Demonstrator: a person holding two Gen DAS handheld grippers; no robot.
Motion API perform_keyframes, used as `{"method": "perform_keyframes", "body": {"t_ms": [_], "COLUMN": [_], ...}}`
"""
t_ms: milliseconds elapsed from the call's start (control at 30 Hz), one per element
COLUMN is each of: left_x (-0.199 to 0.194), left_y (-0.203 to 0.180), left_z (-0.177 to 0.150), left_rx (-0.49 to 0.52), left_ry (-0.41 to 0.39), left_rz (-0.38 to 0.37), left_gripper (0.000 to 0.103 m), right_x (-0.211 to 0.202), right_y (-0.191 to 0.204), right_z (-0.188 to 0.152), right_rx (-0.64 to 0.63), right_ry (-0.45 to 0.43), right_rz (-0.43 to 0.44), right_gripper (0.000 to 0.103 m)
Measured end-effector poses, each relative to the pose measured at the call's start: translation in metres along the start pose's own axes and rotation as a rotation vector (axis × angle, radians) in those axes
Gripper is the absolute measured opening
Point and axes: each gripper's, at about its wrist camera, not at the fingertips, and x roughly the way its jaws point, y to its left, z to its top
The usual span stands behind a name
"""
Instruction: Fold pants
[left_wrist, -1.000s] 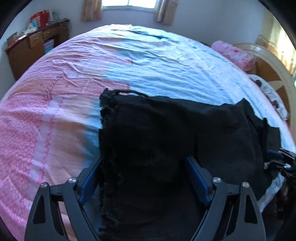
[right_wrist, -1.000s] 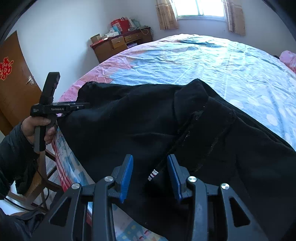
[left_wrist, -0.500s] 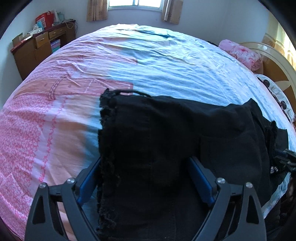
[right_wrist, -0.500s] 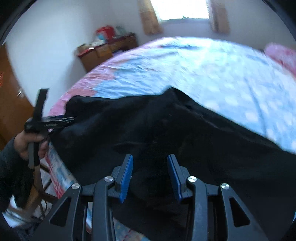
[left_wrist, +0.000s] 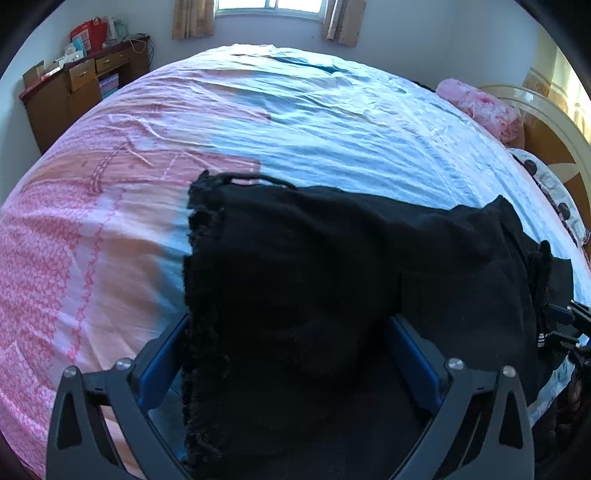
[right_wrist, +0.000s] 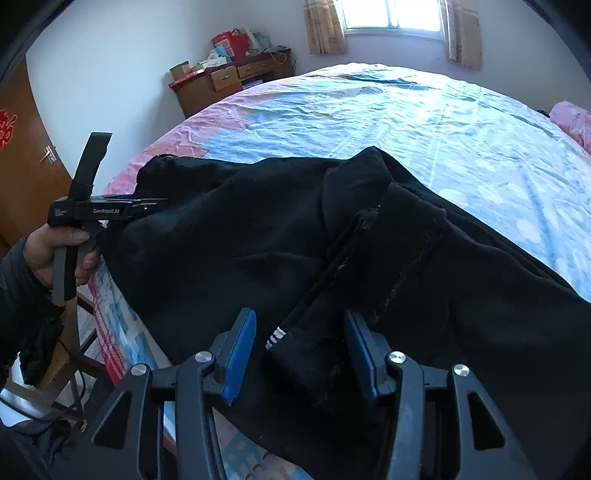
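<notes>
Both grippers are letting go: left gripper (left_wrist: 288, 354) jaws are opening to full spread, right gripper (right_wrist: 299, 354) jaws are opening partway vs a sec ago, cloth lying loose btwn each pair. Black pants (right_wrist: 332, 243) are resting along the bed's (right_wrist: 424, 122) near edge. Prob. means this fold's laid and they're about to regrip.

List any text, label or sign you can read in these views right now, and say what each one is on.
"GenRobot.AI": white print on the side of the left gripper, as best it reads.
Smaller print left of it on the same body: too small to read.
Red character decoration on the wooden door: cut off at the frame edge, not readable.
Boxes and red bag on the wooden desk: print too blurred to read.
</notes>
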Motion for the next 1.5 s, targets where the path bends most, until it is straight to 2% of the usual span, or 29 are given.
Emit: {"method": "perform_keyframes", "body": {"t_ms": [100,200,267,400,467,533,633,700,767,833,900,967,1100,1233,1300,1333,1367,1433,1500], "left_x": [-0.001,-0.007,-0.011,-0.014,-0.015,-0.015,-0.015,-0.014,-0.013,-0.013,-0.014,-0.012,-0.012,-0.008,-0.008,-0.010,-0.013,-0.021,-0.021], "left_y": [-0.004,-0.007,-0.005,0.006,0.006,0.007,0.007,0.007,0.007,0.007,0.007,0.007,0.011,0.018,0.015,0.012,0.008,0.001,-0.002], "left_z": [-0.002,-0.004,-0.005,-0.006,-0.007,-0.006,-0.005,-0.005,-0.004,-0.004,-0.004,-0.003,-0.003,0.001,0.001,0.001,0.001,0.001,-0.002], "left_rx": [0.012,0.036,0.047,0.034,0.037,0.039,0.054,0.061,0.060,0.061,0.060,0.053,0.041,0.003,0.011,0.024,0.028,0.046,0.066], "left_ry": [-0.013,-0.031,-0.042,-0.054,-0.060,-0.058,-0.055,-0.054,-0.054,-0.053,-0.055,-0.057,-0.056,-0.051,-0.052,-0.053,-0.053,-0.063,-0.064], "left_rz": [0.014,0.010,-0.001,-0.053,-0.061,-0.068,-0.078,-0.078,-0.075,-0.075,-0.077,-0.083,-0.104,-0.147,-0.138,-0.131,-0.135,-0.118,-0.098], "left_gripper": [0.102,0.089,0.076,0.069,0.068,0.068,0.068,0.070,0.073,0.073,0.074,0.074,0.073,0.070,0.067,0.058,0.044,0.036,0.035], "right_x": [-0.015,-0.031,-0.036,-0.025,-0.005,0.026,0.062,0.084,0.101,0.104,0.102,0.104,0.096,0.062,0.047,0.040,0.035,0.027,0.023], "right_y": [-0.011,-0.034,-0.053,-0.090,-0.102,-0.114,-0.120,-0.121,-0.119,-0.123,-0.129,-0.129,-0.115,-0.121,-0.128,-0.129,-0.129,-0.126,-0.118], "right_z": [0.011,0.029,0.044,0.085,0.104,0.119,0.129,0.131,0.135,0.141,0.150,0.151,0.145,0.134,0.125,0.120,0.117,0.108,0.100], "right_rx": [0.050,0.149,0.220,0.346,0.374,0.422,0.453,0.489,0.515,0.535,0.569,0.572,0.464,0.478,0.502,0.514,0.520,0.528,0.522], "right_ry": [-0.014,-0.044,-0.054,-0.045,-0.004,0.082,0.182,0.240,0.264,0.228,0.166,0.164,0.180,0.097,0.064,0.050,0.040,0.028,0.025], "right_rz": [0.062,0.140,0.172,0.236,0.248,0.286,0.304,0.338,0.422,0.421,0.480,0.451,0.358,0.362,0.371,0.372,0.374,0.384,0.396], "right_gripper": [0.051,0.051,0.051,0.051,0.051,0.051,0.051,0.051,0.051,0.051,0.051,0.051,0.051,0.051,0.051,0.051,0.051,0.051,0.051]}}
